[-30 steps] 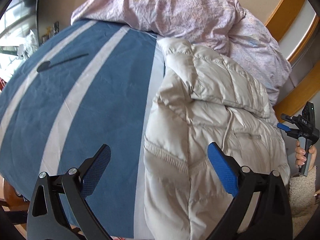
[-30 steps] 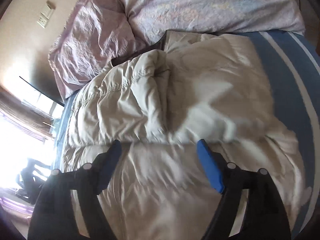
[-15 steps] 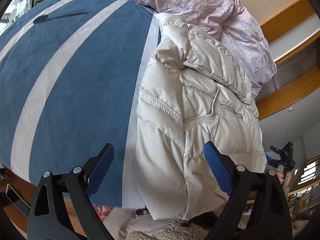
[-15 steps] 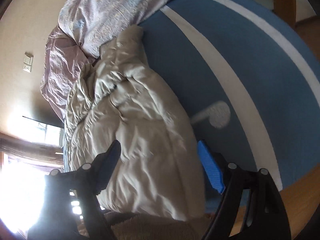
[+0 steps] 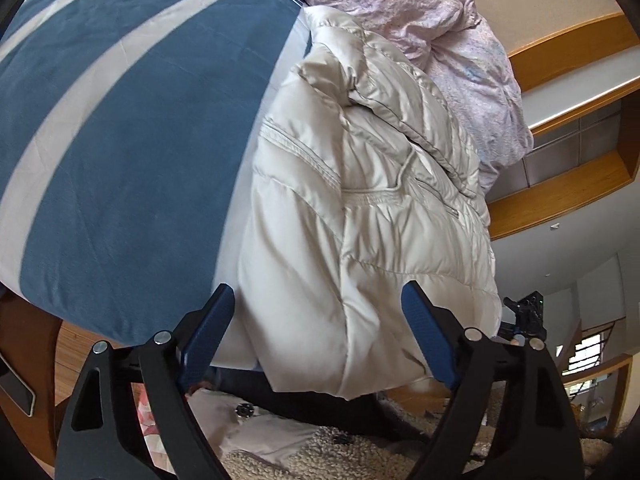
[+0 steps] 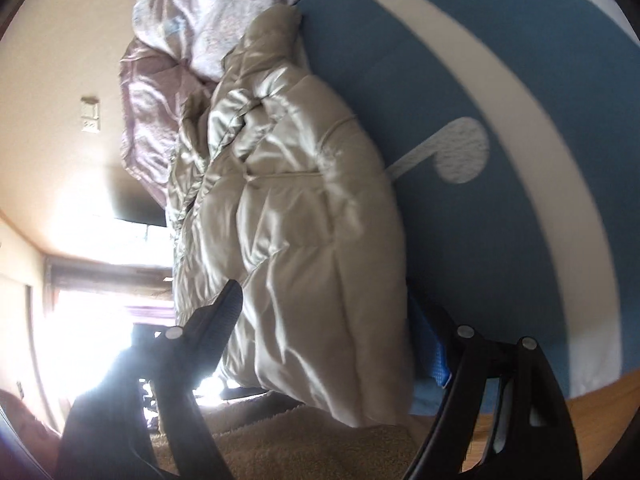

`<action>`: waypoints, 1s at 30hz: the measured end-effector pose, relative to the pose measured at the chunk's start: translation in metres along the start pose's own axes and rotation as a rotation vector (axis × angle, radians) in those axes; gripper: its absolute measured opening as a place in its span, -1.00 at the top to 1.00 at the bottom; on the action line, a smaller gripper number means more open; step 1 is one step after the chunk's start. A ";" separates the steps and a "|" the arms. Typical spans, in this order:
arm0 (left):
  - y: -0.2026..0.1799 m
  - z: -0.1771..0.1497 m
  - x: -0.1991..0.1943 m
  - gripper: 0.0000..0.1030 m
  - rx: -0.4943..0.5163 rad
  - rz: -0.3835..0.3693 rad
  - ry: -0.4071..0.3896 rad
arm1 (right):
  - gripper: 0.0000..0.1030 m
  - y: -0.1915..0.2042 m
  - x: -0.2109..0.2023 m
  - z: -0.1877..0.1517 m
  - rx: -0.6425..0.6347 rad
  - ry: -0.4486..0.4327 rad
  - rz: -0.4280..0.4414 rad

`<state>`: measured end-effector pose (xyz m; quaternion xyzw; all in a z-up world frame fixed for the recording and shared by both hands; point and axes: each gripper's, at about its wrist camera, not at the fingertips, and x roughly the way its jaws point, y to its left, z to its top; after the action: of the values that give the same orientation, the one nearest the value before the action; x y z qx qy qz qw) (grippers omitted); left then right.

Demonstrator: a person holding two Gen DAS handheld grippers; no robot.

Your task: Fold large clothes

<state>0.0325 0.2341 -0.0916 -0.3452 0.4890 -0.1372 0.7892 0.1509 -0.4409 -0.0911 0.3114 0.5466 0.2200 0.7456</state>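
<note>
A cream puffer jacket (image 5: pixel 360 200) lies lengthwise on the blue and white striped bed cover (image 5: pixel 120 140), and its hem hangs over the near edge of the bed. My left gripper (image 5: pixel 318 320) straddles the hem's left part. Its jaws are closing, the jacket is between them, and the pads do not visibly press. In the right wrist view the jacket (image 6: pixel 300 220) looks shiny. My right gripper (image 6: pixel 328 320) stands open around the hem's other corner, with its blue pad partly hidden behind the fabric. The right gripper (image 5: pixel 528 316) also shows small at the jacket's far side.
A crumpled pink duvet (image 5: pixel 420 12) is piled at the head of the bed against the jacket's collar. Below the bed edge lie a shaggy beige rug (image 5: pixel 320 452) and pale cloth. Wooden shelves (image 5: pixel 560 184) stand to the right. A bright window (image 6: pixel 100 280) glares.
Both grippers have dropped toward the bed's near edge. The right one swung from above the jacket's middle to its hem corner. The left fingers have drawn closer together around the hem.
</note>
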 end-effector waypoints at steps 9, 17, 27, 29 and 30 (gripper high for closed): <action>-0.012 -0.012 0.013 -0.49 -0.008 -0.053 0.026 | -0.39 0.021 0.014 -0.010 -0.067 0.053 0.025; -0.028 -0.017 0.023 0.34 0.033 0.056 0.022 | 0.13 0.039 0.018 -0.028 -0.128 0.067 -0.046; -0.044 0.000 -0.007 0.77 0.046 0.000 -0.108 | 0.67 0.074 -0.006 -0.030 -0.175 -0.089 -0.076; -0.051 0.006 -0.014 0.77 0.060 -0.001 -0.140 | 0.68 0.083 -0.014 -0.030 -0.187 -0.132 -0.071; -0.055 0.008 -0.018 0.77 0.070 -0.002 -0.157 | 0.69 0.089 -0.019 -0.030 -0.192 -0.154 -0.068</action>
<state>0.0380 0.2071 -0.0396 -0.3279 0.4201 -0.1274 0.8365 0.1178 -0.3836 -0.0222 0.2357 0.4742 0.2213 0.8189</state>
